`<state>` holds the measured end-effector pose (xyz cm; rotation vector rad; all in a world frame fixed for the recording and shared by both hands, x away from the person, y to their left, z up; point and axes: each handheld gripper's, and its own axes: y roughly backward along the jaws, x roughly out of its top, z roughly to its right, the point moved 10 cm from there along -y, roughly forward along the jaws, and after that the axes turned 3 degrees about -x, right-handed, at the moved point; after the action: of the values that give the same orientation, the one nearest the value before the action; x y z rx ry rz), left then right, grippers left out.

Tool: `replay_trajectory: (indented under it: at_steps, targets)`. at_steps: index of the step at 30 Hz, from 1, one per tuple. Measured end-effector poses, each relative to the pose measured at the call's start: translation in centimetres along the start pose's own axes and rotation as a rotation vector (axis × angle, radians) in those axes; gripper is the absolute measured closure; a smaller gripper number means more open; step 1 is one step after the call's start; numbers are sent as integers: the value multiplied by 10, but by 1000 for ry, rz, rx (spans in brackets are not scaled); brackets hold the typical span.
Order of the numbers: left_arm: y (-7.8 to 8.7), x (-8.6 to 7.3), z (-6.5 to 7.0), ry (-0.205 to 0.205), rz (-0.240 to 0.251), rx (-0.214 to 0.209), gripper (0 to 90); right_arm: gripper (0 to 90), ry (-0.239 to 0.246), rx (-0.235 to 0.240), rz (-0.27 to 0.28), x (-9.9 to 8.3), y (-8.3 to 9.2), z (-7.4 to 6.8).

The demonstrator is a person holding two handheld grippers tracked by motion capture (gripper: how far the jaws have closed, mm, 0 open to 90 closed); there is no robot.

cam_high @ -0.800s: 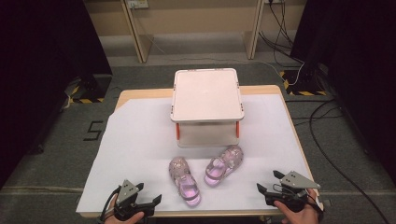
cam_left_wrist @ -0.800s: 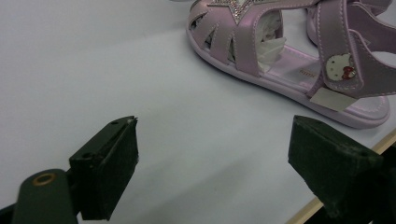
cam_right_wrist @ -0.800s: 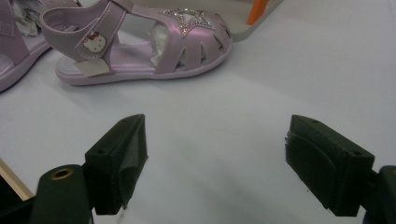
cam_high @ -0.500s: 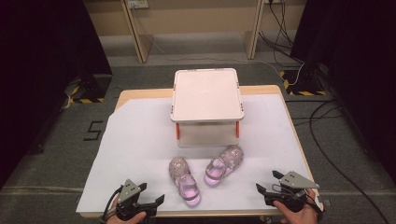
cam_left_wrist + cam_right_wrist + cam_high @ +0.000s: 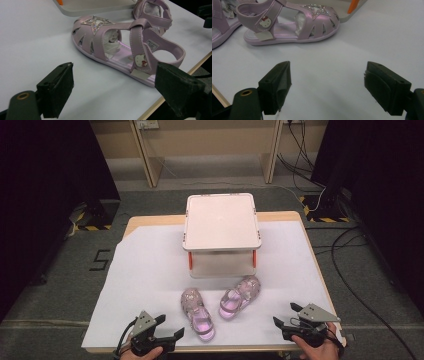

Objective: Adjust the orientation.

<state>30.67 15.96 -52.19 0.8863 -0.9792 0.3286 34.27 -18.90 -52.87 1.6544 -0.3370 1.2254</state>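
Two small pink sandals lie on the white sheet in front of a white stand. The left sandal (image 5: 197,313) (image 5: 120,47) has a glitter star on its toe and lies just right of my left gripper (image 5: 167,335) (image 5: 117,85), whose jaws stand open with nothing between them. The right sandal (image 5: 240,296) (image 5: 292,23) points toward the stand. My right gripper (image 5: 280,322) (image 5: 328,85) rests near the front right edge, open and empty, a short way from that sandal.
A white two-level stand (image 5: 221,222) with orange posts sits at the middle of the table (image 5: 145,220), just behind the sandals. The white sheet (image 5: 145,270) covers most of the tabletop. Cables trail on the floor at the right.
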Motion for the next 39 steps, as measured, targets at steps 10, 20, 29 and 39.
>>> replay_trajectory:
  at_steps: [10, 20, 29, 39]
  targets:
    - [-7, 9, 17, -16, 6, -40, 150, 234, 7, 4, -1, 0, -1, -2]
    - [-12, 22, 24, -37, 11, -36, 159, 236, 21, 21, -9, -1, -3, -7]
    - [-28, 24, 29, -67, -23, -44, 265, 240, 36, 23, -3, 0, -4, -6]
    - [-43, 29, 34, -98, -47, -41, 366, 244, 33, 19, 0, 0, -4, -5]
